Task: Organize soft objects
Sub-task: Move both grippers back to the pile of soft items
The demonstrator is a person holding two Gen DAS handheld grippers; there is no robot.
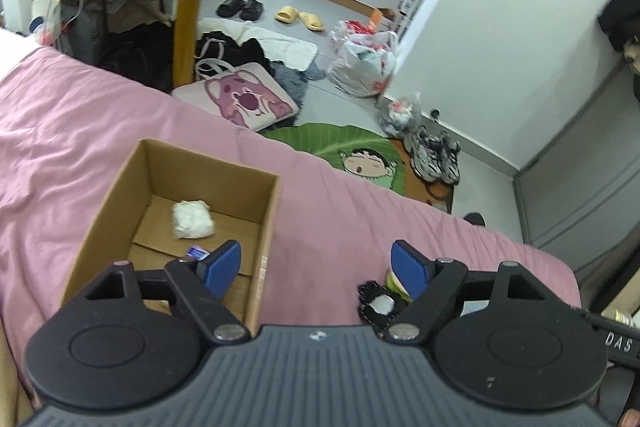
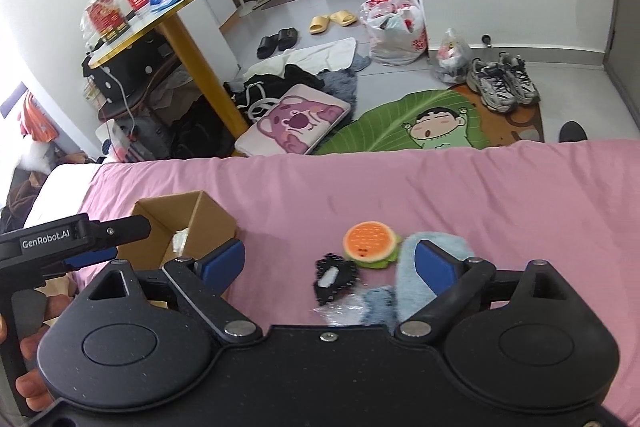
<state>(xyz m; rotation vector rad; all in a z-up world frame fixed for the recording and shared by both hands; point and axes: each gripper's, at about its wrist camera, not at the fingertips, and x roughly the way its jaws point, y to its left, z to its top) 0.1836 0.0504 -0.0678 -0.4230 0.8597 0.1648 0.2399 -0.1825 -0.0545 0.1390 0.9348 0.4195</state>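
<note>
risk here: both grippers, left [image 1: 316,265] and right [image 2: 330,263], have fingers apart and empty; toys [image 2: 370,245] lie on the bed [image 2: 500,195] beside the box [image 1: 264,211], and a shallow pinch could let the soft plush slip out.

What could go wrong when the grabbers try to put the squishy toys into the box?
1. The orange toy, black item and blue fluffy cloth lie bunched together, so the open right gripper might pinch two at once.
2. The cardboard box sits on a soft pink blanket; bumping its rim could tip it.
3. The open left gripper hovers close by, so the two could collide.
</note>
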